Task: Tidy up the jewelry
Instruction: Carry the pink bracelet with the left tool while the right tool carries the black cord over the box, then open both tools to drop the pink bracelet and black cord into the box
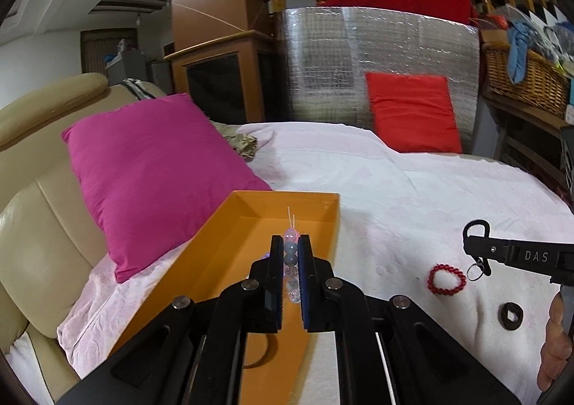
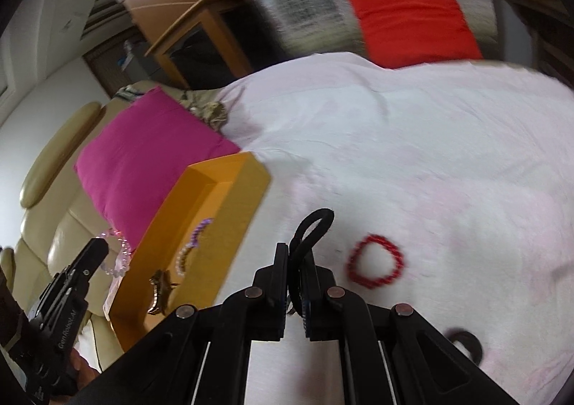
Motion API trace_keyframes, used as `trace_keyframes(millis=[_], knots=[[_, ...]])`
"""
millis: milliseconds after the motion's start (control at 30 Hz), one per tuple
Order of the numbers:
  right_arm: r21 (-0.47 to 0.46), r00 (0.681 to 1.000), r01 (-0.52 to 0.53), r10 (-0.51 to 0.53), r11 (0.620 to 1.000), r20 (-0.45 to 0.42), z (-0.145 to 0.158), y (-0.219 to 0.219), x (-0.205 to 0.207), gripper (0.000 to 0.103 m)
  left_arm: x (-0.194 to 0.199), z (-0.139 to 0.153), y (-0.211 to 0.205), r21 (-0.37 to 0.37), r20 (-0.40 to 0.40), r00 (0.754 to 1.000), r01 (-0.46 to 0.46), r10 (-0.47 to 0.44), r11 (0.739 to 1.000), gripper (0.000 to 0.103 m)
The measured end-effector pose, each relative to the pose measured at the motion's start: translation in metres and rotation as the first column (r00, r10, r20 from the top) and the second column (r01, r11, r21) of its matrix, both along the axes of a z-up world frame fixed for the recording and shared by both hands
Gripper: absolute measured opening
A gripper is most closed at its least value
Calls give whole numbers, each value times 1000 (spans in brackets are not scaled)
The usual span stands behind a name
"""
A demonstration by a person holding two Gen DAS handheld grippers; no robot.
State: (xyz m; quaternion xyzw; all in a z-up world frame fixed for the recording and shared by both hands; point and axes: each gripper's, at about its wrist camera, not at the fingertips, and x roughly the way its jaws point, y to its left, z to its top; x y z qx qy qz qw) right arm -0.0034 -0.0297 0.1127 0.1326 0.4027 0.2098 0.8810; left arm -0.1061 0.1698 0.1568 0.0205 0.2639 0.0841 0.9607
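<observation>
From the left wrist camera, the left gripper [image 1: 290,250] has its jaws pinching a bead bracelet [image 1: 291,263] of clear and grey beads, held over the open orange box [image 1: 251,225] that sits on the bed's pale pink blanket [image 1: 412,197]. A magenta pillow [image 1: 150,175] lies just beside the box on its left. To the right, the right gripper [image 1: 480,254] carries a black cord loop [image 1: 475,227] with a small metal ring hanging from it. A red bead bracelet [image 1: 447,279] lies on the blanket near it, and a dark ring-shaped piece [image 1: 512,315] lies nearer the camera.

From the right wrist camera, which is blurred, the right gripper [image 2: 296,261] has its jaws pressed together on the black cord loop [image 2: 312,229]. The red bead bracelet [image 2: 376,265] lies on the blanket [image 2: 430,154] just to the right. At left, the left gripper [image 2: 95,250] holds the pale bead bracelet [image 2: 120,258] beside the orange box [image 2: 222,197], inside which lie a purple-and-white bead bracelet [image 2: 192,247] and a gold-coloured piece [image 2: 159,292].
</observation>
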Motion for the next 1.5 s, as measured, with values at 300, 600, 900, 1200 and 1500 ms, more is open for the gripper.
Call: trace_keyframes(millis=[300, 600, 900, 1200, 1500], knots=[[-17, 995, -98, 99, 995, 22, 20, 61, 5, 7, -4, -2, 40, -29, -4, 997, -76, 76, 997, 7], [-31, 983, -185, 184, 982, -19, 17, 121, 29, 7, -1, -12, 66, -17, -29, 987, -159, 158, 987, 7], [-41, 966, -245, 240, 969, -99, 4, 176, 65, 7, 14, -39, 103, -51, -147, 959, -253, 244, 966, 8], [-15, 934, -294, 284, 956, -217, -33, 230, 83, 7, 27, -73, 133, -47, -290, 906, -336, 310, 941, 8], [28, 909, -310, 305, 950, -284, -52, 259, 81, 9, 31, -84, 146, -25, -354, 858, -405, 371, 914, 8]])
